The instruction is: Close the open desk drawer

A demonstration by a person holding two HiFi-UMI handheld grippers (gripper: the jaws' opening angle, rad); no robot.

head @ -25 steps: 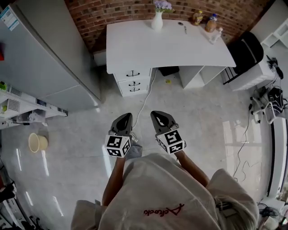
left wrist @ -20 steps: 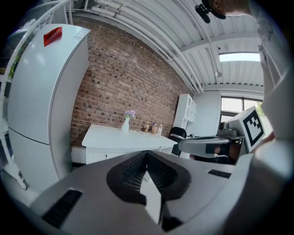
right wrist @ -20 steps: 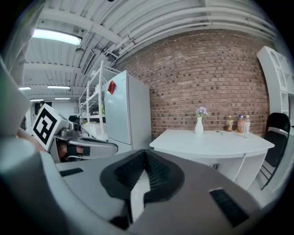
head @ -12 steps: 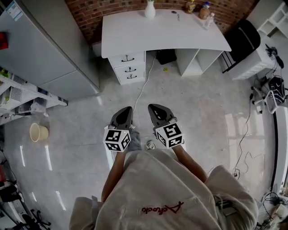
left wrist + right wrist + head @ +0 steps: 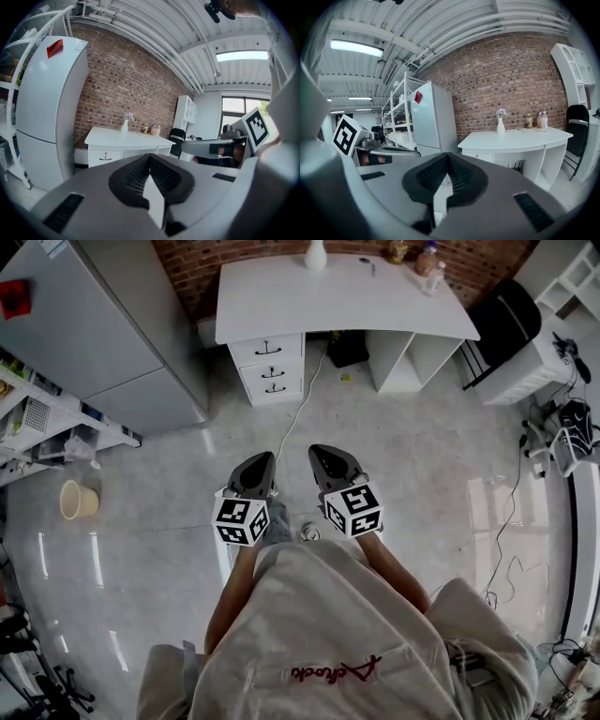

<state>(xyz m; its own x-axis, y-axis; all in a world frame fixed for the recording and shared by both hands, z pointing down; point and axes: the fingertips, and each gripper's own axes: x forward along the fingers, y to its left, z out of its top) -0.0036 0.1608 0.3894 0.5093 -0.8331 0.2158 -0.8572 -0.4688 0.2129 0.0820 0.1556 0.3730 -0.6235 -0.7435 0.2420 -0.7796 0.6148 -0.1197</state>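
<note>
The white desk (image 5: 347,296) stands against the brick wall, far ahead of me. Its stack of three drawers (image 5: 269,367) with dark handles sits under the left end. From this distance I cannot tell which drawer stands out. My left gripper (image 5: 258,463) and right gripper (image 5: 323,454) are side by side over the floor, well short of the desk. Both are shut with nothing in them. In the left gripper view the closed jaws (image 5: 150,159) point at the desk (image 5: 126,137). The right gripper (image 5: 446,159) faces the desk (image 5: 520,136) too.
A grey fridge (image 5: 84,334) stands left of the desk, with a white shelf rack (image 5: 47,418) and a beige bucket (image 5: 77,500) further left. A white cable (image 5: 298,418) runs across the floor from the desk. A black chair (image 5: 511,338) is at the right. A vase (image 5: 315,254) and bottles (image 5: 422,259) stand on the desk.
The desk, the bucket and the floor have slid toward the top of the head view. Both grippers stay shut and side by side in front of the person.
</note>
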